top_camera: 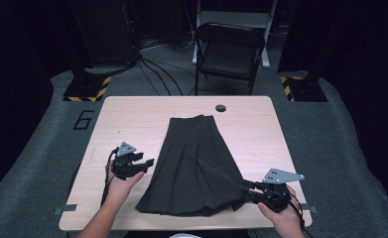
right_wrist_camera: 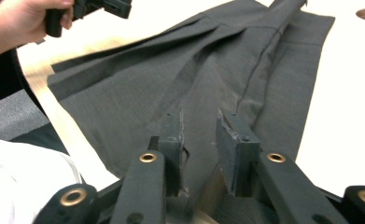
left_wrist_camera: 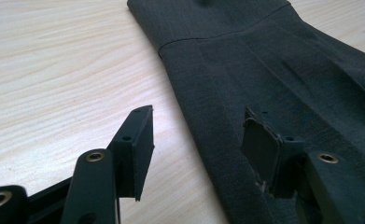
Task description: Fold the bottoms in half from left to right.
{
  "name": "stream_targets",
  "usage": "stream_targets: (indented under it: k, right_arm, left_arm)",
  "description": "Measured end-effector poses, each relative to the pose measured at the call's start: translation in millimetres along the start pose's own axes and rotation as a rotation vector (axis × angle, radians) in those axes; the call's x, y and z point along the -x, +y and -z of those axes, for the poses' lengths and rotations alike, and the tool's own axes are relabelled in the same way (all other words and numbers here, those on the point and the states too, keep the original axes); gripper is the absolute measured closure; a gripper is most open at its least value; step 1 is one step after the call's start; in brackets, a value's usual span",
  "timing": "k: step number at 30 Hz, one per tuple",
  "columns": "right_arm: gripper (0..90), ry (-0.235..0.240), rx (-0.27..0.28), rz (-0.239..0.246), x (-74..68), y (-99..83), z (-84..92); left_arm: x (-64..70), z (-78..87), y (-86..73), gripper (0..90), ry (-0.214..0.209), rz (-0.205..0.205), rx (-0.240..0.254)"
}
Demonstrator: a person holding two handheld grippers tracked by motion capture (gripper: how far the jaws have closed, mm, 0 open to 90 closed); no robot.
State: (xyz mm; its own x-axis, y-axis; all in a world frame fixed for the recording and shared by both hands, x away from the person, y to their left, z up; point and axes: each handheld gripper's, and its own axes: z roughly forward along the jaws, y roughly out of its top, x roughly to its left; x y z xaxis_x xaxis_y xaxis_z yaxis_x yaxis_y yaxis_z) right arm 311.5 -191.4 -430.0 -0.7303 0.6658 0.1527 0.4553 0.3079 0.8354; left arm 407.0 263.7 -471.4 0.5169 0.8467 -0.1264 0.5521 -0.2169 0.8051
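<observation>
table (top_camera: 132, 111) – skirt (top_camera: 194, 163) flat | L gripper (top_camera: 149, 162) spread (empty) | R gripper (right_wrist_camera: 199, 135) parted, unclamped

Your L gripper (top_camera: 147, 162) lower left of high view, L hand (top_camera: 124, 184) under it, forearm in from bottom edge, jaws wide apart, pointing right, nothing between.
R gripper (top_camera: 245, 189) lower right of high view, R hand (top_camera: 280, 214) behind it, jaws pointing left, narrow gap between pads, nothing pinched.
</observation>
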Motion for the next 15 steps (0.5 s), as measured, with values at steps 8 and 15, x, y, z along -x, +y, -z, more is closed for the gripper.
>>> stream_targets:
  k: [8,15]
  right_arm:
    - [67.0,-0.020,-0.017,0.036,0.4,11.5,-22.2]
    - [63.3,-0.026,-0.059,0.058,8.2,23.1,-59.6]
  left_arm:
    - [-0.7,1.9,-0.5,43.7,0.003,0.006,0.002]
    - [-2.5,7.6,-4.9,43.6,0.017,0.003,0.001]
